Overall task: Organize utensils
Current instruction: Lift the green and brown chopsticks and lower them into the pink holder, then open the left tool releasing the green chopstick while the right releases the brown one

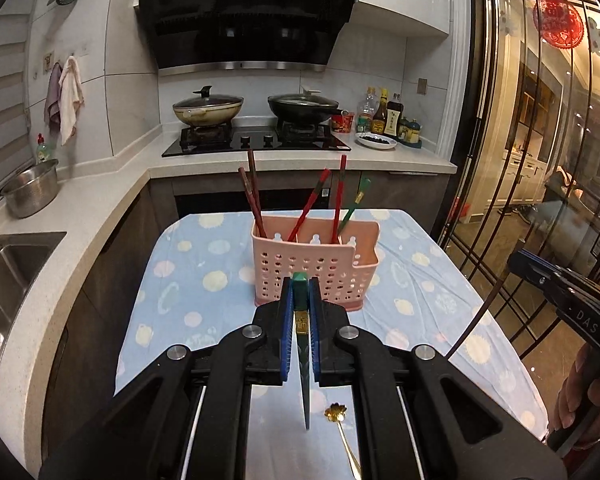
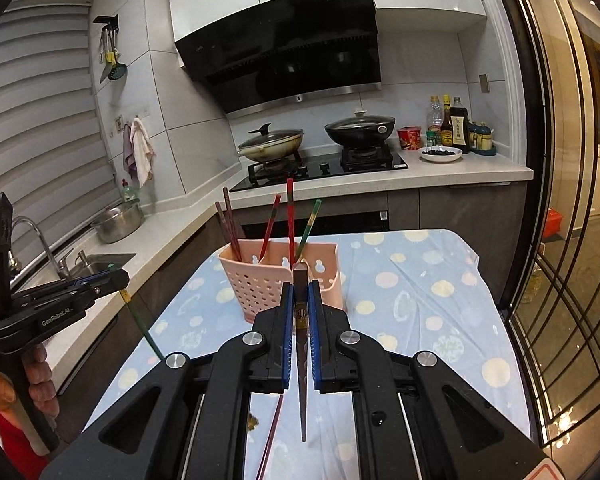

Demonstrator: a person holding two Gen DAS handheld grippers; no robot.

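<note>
A pink perforated utensil holder point(image 1: 314, 264) stands on the table with the blue spotted cloth point(image 1: 204, 280); it also shows in the right wrist view point(image 2: 276, 280). Brown, red and green chopsticks point(image 1: 308, 206) stand in it. My left gripper point(image 1: 300, 292) is shut on a green chopstick point(image 1: 301, 300), held upright above the table in front of the holder. My right gripper point(image 2: 300, 292) is shut on a dark brown chopstick point(image 2: 300, 280), also in front of the holder. A gold flower-headed spoon point(image 1: 336, 414) and a dark red chopstick point(image 2: 272, 436) lie on the cloth below.
A counter with a sink point(image 1: 12, 264) and a steel pot point(image 1: 32, 192) runs along the left. A stove point(image 1: 256, 140) with two lidded pans, bottles point(image 1: 388, 114) and a plate stand behind the table. A glass sliding door point(image 1: 540, 160) is on the right.
</note>
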